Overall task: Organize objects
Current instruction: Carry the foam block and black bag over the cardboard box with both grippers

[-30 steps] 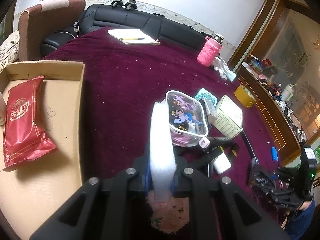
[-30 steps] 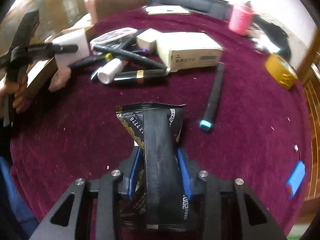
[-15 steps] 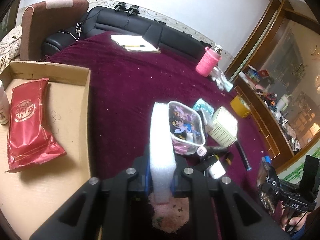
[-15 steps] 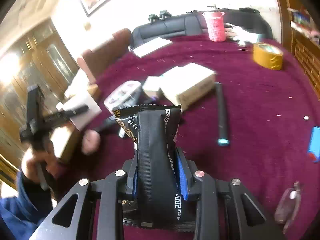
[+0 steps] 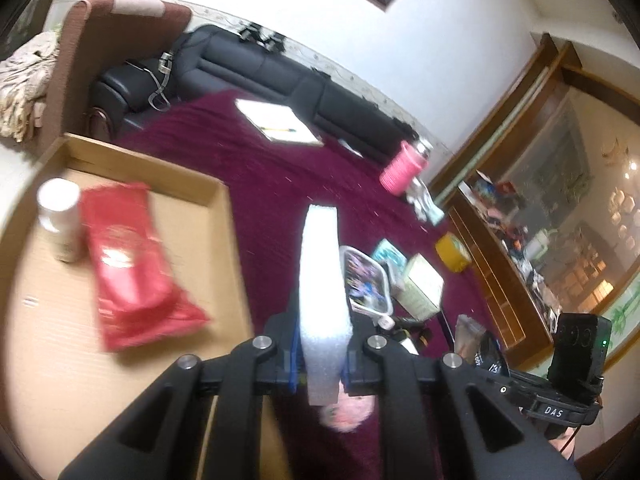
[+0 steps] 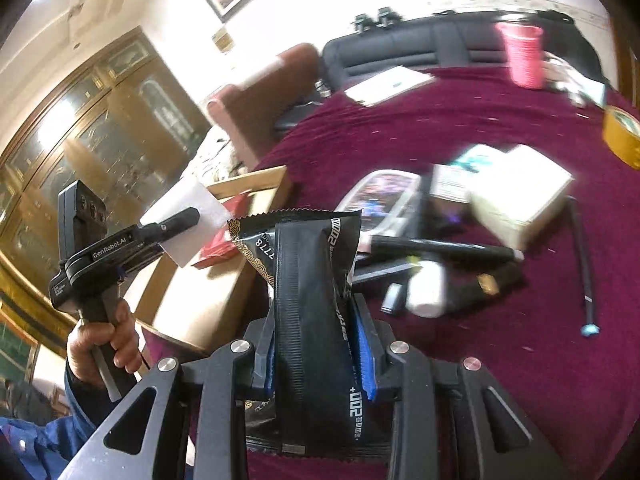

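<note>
A: Status, left tongs [image 5: 324, 344]?
B: Clamped on white foam block [image 5: 322, 276], block upright, above bench [image 5: 256, 168] edge beside cardboard tray [image 5: 224, 216].
A: Tray contents?
B: Red pouch [image 5: 128, 264] lying flat; white bottle [image 5: 60, 220] upright, touching pouch's far end.
A: Right tongs [image 6: 316, 344]?
B: Clamped on black snack packet [image 6: 308, 296], held above bench's near edge.
A: Remaining items?
B: Mid-bench cluster: cartoon-print case [image 6: 380, 200], cream box [image 6: 520, 196], black pen [image 6: 440, 246], small white bottle [image 6: 426, 288]. Yellow tape roll [image 6: 622, 136] at right edge. Pics blurred.
</note>
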`<state>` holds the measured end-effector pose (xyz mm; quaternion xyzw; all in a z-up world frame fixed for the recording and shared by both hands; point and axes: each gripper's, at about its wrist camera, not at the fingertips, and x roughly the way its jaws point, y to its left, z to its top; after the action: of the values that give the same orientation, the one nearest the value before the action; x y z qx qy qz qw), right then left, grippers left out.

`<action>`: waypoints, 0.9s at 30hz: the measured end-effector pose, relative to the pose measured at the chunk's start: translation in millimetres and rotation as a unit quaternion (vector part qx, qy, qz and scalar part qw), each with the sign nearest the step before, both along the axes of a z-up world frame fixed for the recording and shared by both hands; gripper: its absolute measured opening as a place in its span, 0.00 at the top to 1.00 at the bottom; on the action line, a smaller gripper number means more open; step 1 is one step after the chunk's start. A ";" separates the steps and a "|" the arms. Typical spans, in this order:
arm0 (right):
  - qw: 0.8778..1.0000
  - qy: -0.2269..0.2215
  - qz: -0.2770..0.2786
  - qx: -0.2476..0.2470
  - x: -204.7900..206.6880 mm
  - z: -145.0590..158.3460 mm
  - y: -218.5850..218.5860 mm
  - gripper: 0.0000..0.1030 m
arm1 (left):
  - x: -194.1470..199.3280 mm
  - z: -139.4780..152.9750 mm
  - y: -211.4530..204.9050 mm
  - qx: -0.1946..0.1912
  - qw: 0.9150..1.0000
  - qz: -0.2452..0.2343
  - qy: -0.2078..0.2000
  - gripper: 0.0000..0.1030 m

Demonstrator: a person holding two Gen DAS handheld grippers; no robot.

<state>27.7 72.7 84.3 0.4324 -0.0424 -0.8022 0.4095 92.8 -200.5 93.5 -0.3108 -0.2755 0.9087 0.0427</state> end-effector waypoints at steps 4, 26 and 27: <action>1.000 -0.003 0.021 0.003 -0.5 2.4 -33.6 0.67 | 22.2 4.3 -38.7 -0.004 0.999 0.038 0.002 0.86; 0.997 0.001 0.026 0.068 -56.8 -15.4 -215.3 0.67 | 43.8 -35.4 -118.1 0.018 0.995 0.072 -0.060 0.86; 0.997 0.001 0.023 0.073 -59.7 -18.9 -220.8 0.67 | 43.0 -36.9 -119.0 0.022 0.995 0.070 -0.060 0.86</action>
<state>-32.0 -148.1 65.5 0.4612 0.0264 -0.7939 0.3955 135.7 -319.5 56.6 -0.3434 -0.3187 0.8829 -0.0311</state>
